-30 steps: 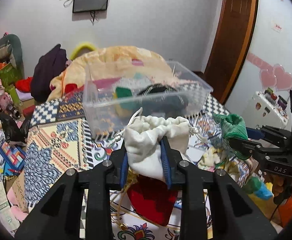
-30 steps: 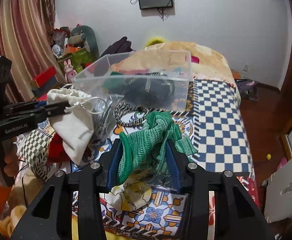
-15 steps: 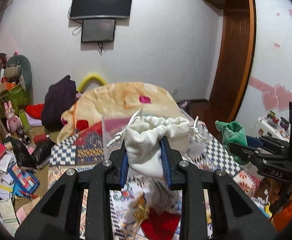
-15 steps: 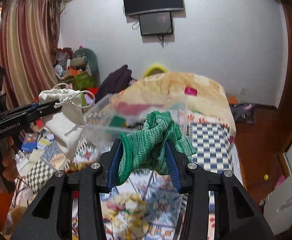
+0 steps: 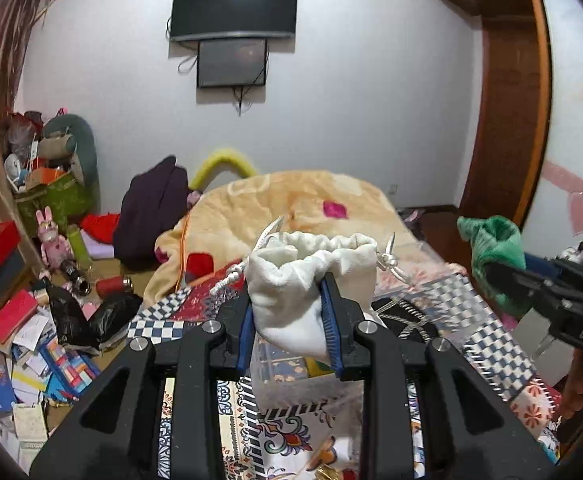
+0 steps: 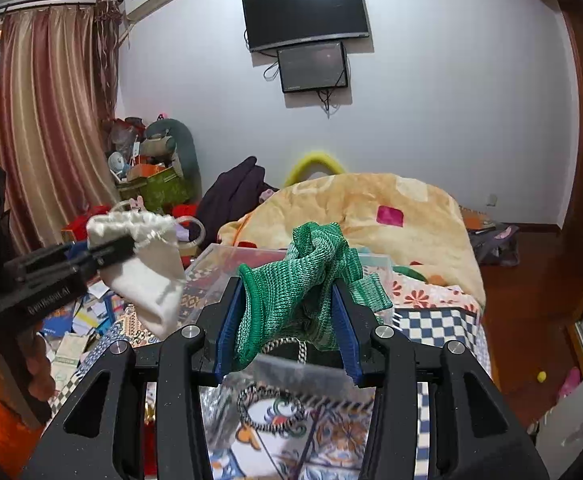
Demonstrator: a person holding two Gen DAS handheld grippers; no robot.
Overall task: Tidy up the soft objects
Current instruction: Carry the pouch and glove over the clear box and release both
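My left gripper [image 5: 289,322] is shut on a white drawstring pouch [image 5: 307,276] and holds it up over the clear plastic bin [image 5: 287,384] on the bed. The pouch also shows in the right wrist view [image 6: 143,264], left of centre. My right gripper [image 6: 287,332] is shut on a green knit cloth [image 6: 299,280] and holds it above the near wall of the same bin [image 6: 303,376]. The cloth also shows in the left wrist view [image 5: 491,256], at the right. A black-and-white cord loop [image 6: 269,408] lies in the bin.
The bin stands on a patterned bed cover [image 5: 487,344], with a peach blanket [image 5: 299,204] heaped behind it. Clutter of boxes, papers and toys [image 5: 31,320] covers the floor at left. A wooden door frame [image 5: 507,120] stands at right.
Both grippers have risen and come forward over the bin with their loads still held. The bin has dropped from the middle of the views to below the fingers.
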